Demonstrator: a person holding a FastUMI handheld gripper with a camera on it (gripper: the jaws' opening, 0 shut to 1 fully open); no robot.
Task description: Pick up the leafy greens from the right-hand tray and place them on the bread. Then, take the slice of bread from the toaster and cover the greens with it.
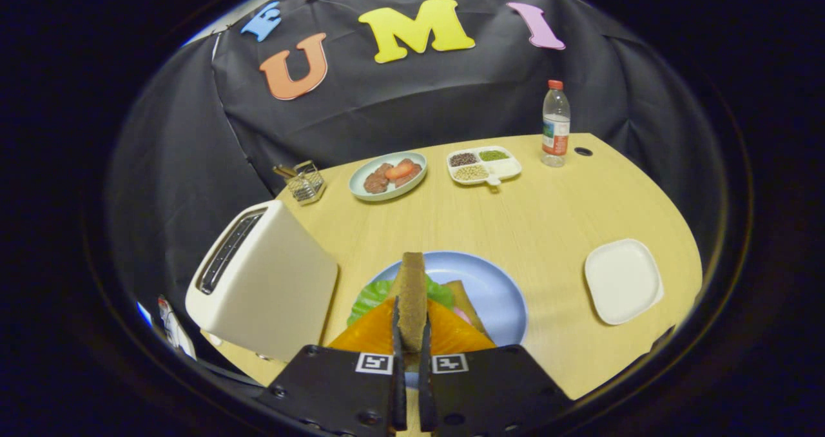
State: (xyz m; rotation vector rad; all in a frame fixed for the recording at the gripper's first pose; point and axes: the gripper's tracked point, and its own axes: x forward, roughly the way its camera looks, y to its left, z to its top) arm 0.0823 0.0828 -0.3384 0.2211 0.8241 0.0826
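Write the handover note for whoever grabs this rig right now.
Gripper: fingers shut on the bread slice, held on edge above the blue plate.
Leafy greens already lie on the plate just ahead of the fingers, apparently on the base bread.
The toaster stands beside the plate; the white tray sits on the other side.
Left: lay the slice flat over the greens, then release.

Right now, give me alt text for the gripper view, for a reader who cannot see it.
The gripper is shut on a bread slice held on edge above a blue plate with greens on it. A toaster stands beside the plate on a wooden table. Beyond them sit a white tray, a plate of food and a bottle.
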